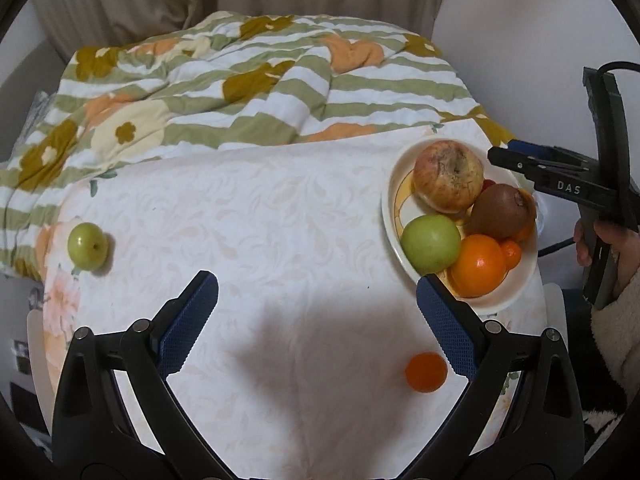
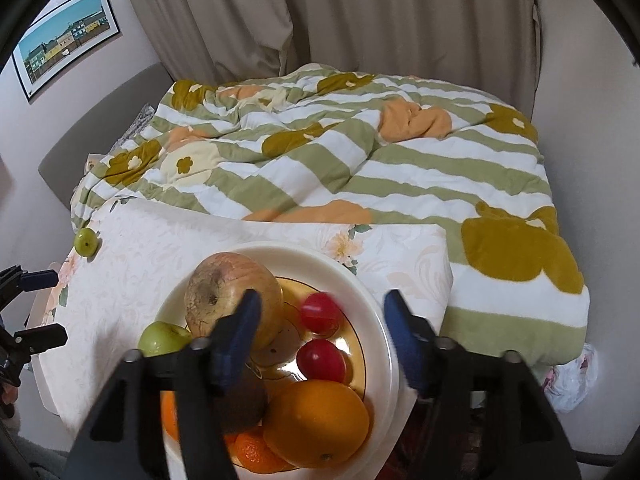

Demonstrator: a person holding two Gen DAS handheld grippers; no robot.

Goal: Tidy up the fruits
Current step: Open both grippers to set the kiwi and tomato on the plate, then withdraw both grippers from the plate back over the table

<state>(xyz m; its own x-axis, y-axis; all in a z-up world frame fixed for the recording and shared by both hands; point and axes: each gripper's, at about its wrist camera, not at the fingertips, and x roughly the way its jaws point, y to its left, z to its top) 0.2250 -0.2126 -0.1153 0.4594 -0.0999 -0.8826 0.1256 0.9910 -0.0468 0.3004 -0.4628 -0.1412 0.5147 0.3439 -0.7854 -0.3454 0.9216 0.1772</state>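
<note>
Lying at the far left edge of the white floral-patterned tablecloth is a small green apple, alone, close to where the green-and-white striped flowered blanket is bunching up behind the table. Hovering over the bare middle of the cloth is the left gripper, its blue-padded fingers spreading wide with nothing between them. Sitting loose on the cloth just inside the gripper's right finger is a small round orange mandarin, apart from the dish. Resting further right, near the table's right edge, is the cream round plate with a yellow centre, and it is carrying a large blotchy red-yellow apple, a second green apple, a brown fuzzy kiwi, a big orange, a small mandarin and two small red round fruits. Hanging above the plate is the right gripper, its blue fingers standing apart and gripping nothing, the fruit lying below them. Showing at the far right in the left wrist view is a hand in a fluffy cream sleeve, holding that gripper's handle.
</note>
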